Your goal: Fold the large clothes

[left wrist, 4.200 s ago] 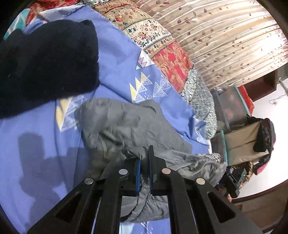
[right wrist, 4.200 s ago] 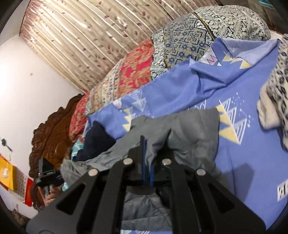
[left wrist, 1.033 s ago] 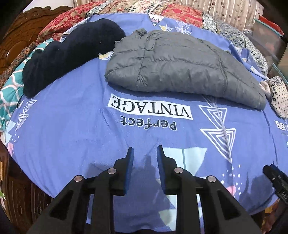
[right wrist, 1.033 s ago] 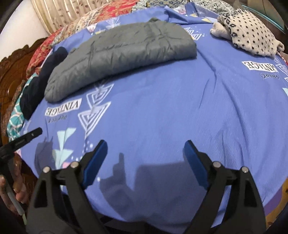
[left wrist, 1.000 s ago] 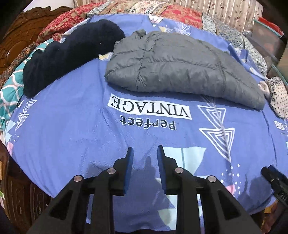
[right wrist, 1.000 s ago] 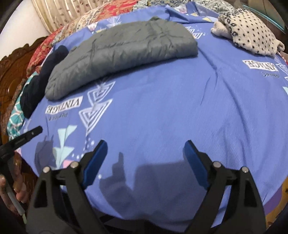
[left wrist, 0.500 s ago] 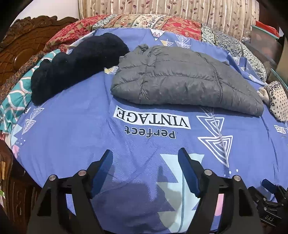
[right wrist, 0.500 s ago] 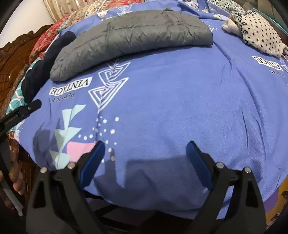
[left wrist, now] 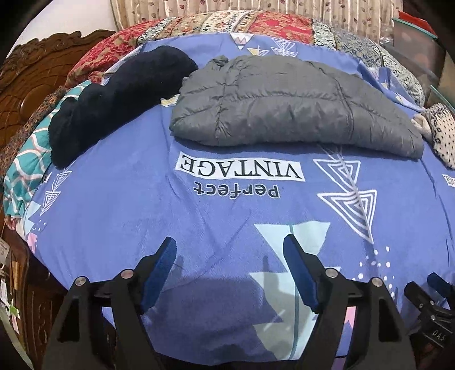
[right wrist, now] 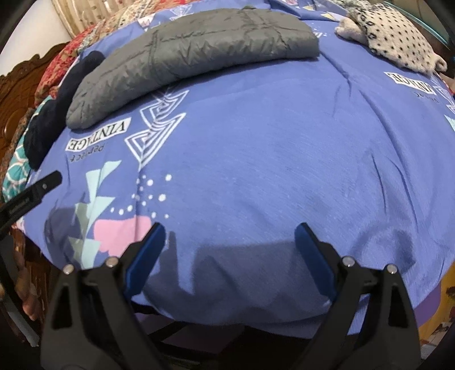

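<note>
A grey puffer jacket lies folded into a long bundle across the far side of the blue bedspread. It also shows in the right wrist view at the top. My left gripper is open and empty, low over the bed's near edge, well short of the jacket. My right gripper is open and empty, also at the near edge. Each gripper's tip shows at the edge of the other's view.
A dark navy fleece garment lies left of the jacket. A white spotted garment lies at the far right. Patterned pillows and a curtain line the back. A carved wooden headboard stands at the left.
Both grippers let go of the jacket and pulled back to the bed's near edge. The left jaws opened wide in the last second. The jacket now lies folded.
</note>
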Available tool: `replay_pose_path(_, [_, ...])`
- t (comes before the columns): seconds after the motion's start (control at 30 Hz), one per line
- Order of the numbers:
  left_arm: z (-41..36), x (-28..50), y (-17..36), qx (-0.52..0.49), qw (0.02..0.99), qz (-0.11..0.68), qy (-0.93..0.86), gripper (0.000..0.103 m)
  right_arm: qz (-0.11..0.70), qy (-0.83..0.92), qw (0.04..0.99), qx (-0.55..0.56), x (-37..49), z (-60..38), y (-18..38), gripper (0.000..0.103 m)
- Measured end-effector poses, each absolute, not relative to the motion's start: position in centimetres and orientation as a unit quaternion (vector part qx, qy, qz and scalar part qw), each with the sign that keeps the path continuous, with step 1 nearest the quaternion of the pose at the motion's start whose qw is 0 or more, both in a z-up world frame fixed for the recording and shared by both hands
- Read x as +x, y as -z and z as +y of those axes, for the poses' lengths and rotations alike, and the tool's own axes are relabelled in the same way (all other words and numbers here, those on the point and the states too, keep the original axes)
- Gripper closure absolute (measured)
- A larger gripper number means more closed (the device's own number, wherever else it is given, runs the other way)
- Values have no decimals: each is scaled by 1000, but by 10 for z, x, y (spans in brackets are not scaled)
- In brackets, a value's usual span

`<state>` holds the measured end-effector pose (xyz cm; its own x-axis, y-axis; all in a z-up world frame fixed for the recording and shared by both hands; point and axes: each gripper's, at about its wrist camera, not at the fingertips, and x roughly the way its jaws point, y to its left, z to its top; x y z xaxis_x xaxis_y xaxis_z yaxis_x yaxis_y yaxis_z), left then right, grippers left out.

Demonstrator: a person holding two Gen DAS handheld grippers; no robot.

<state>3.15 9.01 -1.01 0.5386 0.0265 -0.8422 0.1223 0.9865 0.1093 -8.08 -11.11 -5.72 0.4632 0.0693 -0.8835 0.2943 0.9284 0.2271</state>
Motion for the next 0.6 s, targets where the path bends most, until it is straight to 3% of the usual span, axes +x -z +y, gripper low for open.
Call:
replay_pose_path(0.03, [89, 31, 11, 81, 873, 480, 31, 9, 513, 64, 836, 185, -82, -112, 59, 6])
replay_pose_path(0.47, [108, 48, 63, 50, 817, 574, 19, 8, 536, 59, 822, 182, -76, -109, 72, 4])
replay_pose_path(0.53, [110, 48, 66, 48, 820, 570, 28, 4, 533, 57, 823, 189, -77, -112, 72, 4])
replay_pose_path(0.6, [106, 45, 70, 58, 820, 568, 52, -9, 534, 50, 823, 188, -76, -114, 68, 5])
